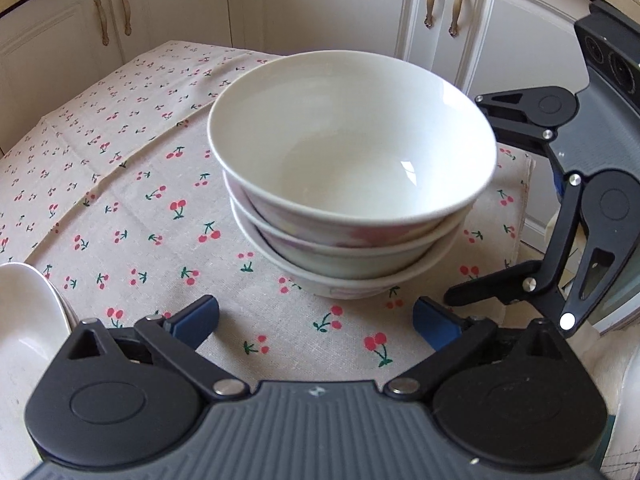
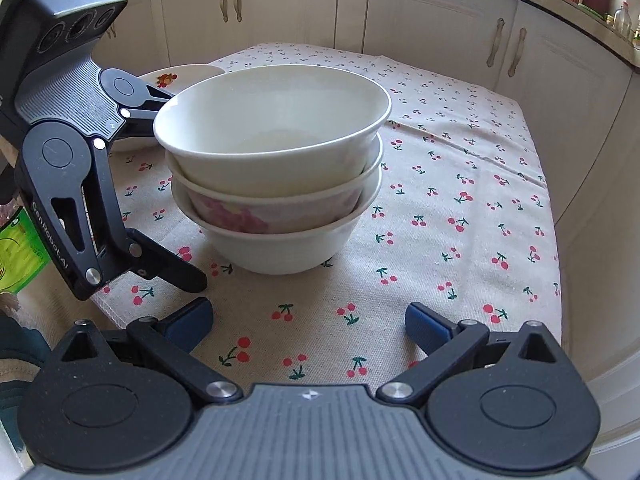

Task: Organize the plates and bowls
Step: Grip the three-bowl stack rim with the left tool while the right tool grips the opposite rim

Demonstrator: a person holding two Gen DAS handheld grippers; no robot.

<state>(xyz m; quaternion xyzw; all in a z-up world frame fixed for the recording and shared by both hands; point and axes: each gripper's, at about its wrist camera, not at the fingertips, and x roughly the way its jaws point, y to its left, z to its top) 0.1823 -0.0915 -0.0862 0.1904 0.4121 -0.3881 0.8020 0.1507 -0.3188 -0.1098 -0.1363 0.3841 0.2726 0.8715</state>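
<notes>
Three glossy round bowls [image 1: 352,184] nested; woven cherry-print cloth [image 1: 132,208]

Three white ceramic bowls [image 1: 352,184] sit nested in a stack on the table's beige cherry-print cloth [image 1: 132,200]. The left gripper [image 1: 316,326] hangs just short of the stack, its blue-padded fingers [image 1: 196,320] spread wide with nothing between them. The right gripper [image 1: 476,200] reaches in from the right, its black fingers [image 1: 488,292] flanking the stack's right side. A white plate [image 1: 28,312] lies at the left edge.

Both wrist cameras look steeply down at close range, from opposite sides, sharing the bowl stack [image 1: 352,184] [image 2: 272,168]
</notes>
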